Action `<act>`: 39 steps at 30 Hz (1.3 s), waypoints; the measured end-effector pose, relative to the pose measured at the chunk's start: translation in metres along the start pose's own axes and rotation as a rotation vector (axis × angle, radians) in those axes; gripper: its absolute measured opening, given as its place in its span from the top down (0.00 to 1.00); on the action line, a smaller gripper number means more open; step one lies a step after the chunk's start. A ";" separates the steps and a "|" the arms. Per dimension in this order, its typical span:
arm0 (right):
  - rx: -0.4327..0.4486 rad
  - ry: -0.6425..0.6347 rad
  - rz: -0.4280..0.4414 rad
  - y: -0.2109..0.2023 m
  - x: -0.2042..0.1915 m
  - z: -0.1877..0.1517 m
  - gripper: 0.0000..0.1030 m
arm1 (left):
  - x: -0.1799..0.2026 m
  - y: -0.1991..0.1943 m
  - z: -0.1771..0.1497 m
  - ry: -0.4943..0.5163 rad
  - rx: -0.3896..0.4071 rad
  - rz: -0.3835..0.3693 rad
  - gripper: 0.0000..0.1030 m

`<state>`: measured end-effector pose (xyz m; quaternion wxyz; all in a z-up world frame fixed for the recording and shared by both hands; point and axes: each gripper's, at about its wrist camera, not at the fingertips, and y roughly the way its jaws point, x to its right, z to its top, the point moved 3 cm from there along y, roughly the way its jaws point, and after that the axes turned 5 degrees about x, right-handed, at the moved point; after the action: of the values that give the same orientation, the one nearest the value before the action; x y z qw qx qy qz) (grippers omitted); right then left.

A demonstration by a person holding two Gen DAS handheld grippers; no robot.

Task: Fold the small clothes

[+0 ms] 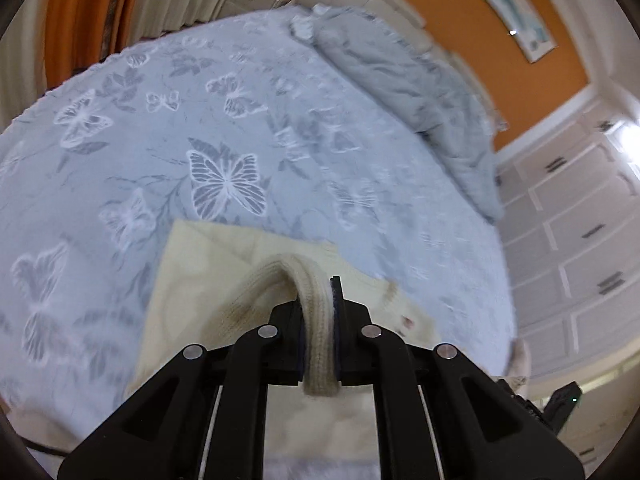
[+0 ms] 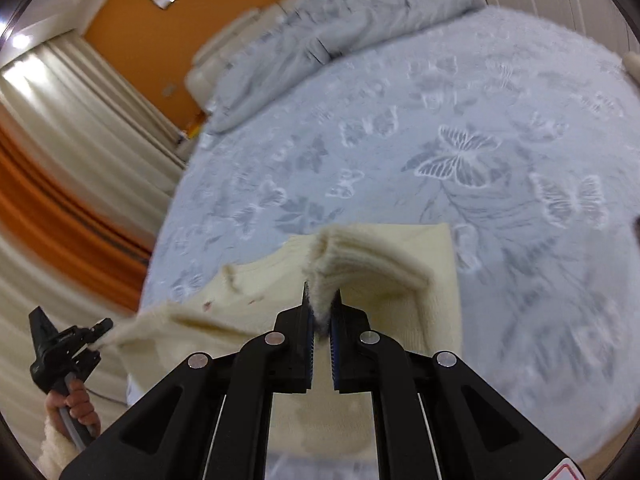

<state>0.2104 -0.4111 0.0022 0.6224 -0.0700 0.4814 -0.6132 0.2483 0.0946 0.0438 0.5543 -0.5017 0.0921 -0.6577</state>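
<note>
We see the left gripper (image 1: pixel 320 316) with fingers clamped on a ribbed edge of the cream sweater (image 1: pixel 200 280). The right gripper (image 2: pixel 322 316) pinches another edge. The sweater occupies lower centre of each frame, over the butterfly-patterned bedspread (image 1: pixel 200 120).
</note>
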 end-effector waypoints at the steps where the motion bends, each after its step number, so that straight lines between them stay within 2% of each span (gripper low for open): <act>1: -0.016 0.013 -0.016 0.018 0.004 0.004 0.94 | -0.003 0.016 0.003 -0.008 -0.014 0.019 0.91; 5: -0.072 0.061 -0.083 0.079 0.022 0.007 0.94 | -0.020 0.065 0.009 -0.042 -0.032 0.109 0.91; 9: -0.096 0.108 -0.095 0.102 0.035 0.007 0.93 | -0.029 0.100 0.010 -0.040 -0.065 0.164 0.90; 12: -0.089 0.130 -0.076 0.103 0.036 0.011 0.85 | -0.031 0.115 0.009 -0.028 -0.080 0.195 0.86; 13: -0.079 0.139 -0.067 0.100 0.035 0.014 0.80 | -0.031 0.118 0.009 -0.031 -0.093 0.196 0.84; 14: -0.046 0.150 -0.054 0.092 0.035 0.018 0.75 | -0.030 0.117 0.009 -0.038 -0.096 0.188 0.77; 16: 0.036 0.148 -0.067 0.074 0.035 0.026 0.45 | -0.029 0.107 0.010 -0.064 -0.088 0.128 0.55; 17: 0.082 0.138 -0.067 0.061 0.036 0.029 0.41 | -0.029 0.102 0.011 -0.065 -0.073 0.121 0.33; 18: 0.099 0.128 -0.075 0.053 0.038 0.030 0.40 | -0.030 0.088 0.013 -0.054 -0.024 0.137 0.20; 20: 0.063 0.085 -0.122 0.045 0.044 0.023 0.40 | -0.034 0.067 0.015 -0.028 0.046 0.143 0.14; 22: 0.004 0.034 -0.178 0.044 0.049 0.009 0.40 | -0.047 0.054 0.009 -0.013 0.038 0.177 0.13; 26: -0.091 0.012 -0.222 0.047 0.066 -0.032 0.40 | -0.078 0.055 -0.020 -0.053 -0.084 0.225 0.13; 28: -0.117 0.041 -0.238 0.046 0.072 -0.050 0.40 | -0.091 0.050 -0.041 -0.078 -0.111 0.241 0.13; 32: -0.114 0.081 -0.227 0.034 0.073 -0.074 0.39 | -0.105 0.030 -0.072 -0.133 -0.123 0.238 0.13; 33: -0.109 0.081 -0.232 0.031 0.072 -0.077 0.39 | -0.105 0.027 -0.076 -0.122 -0.123 0.233 0.14; 34: -0.105 0.079 -0.231 0.030 0.072 -0.081 0.44 | -0.104 0.027 -0.078 -0.110 -0.124 0.230 0.15; 35: -0.108 0.065 -0.242 0.030 0.070 -0.085 0.51 | -0.102 0.025 -0.079 -0.079 -0.123 0.230 0.23; 36: -0.118 0.045 -0.275 0.032 0.069 -0.086 0.74 | -0.101 0.024 -0.080 -0.057 -0.117 0.246 0.43; 37: -0.123 0.047 -0.276 0.033 0.069 -0.084 0.87 | -0.099 0.022 -0.078 -0.036 -0.116 0.258 0.59; 38: -0.115 0.085 -0.236 0.027 0.068 -0.080 0.90 | -0.098 0.018 -0.074 -0.039 -0.128 0.242 0.88; 39: -0.094 0.132 -0.179 0.017 0.067 -0.073 0.91 | -0.099 0.012 -0.070 -0.073 -0.138 0.208 0.94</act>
<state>0.1576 -0.4258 -0.0820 0.5281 -0.1014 0.5414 -0.6463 0.1909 0.1407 -0.0532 0.5867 -0.5499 0.1687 -0.5701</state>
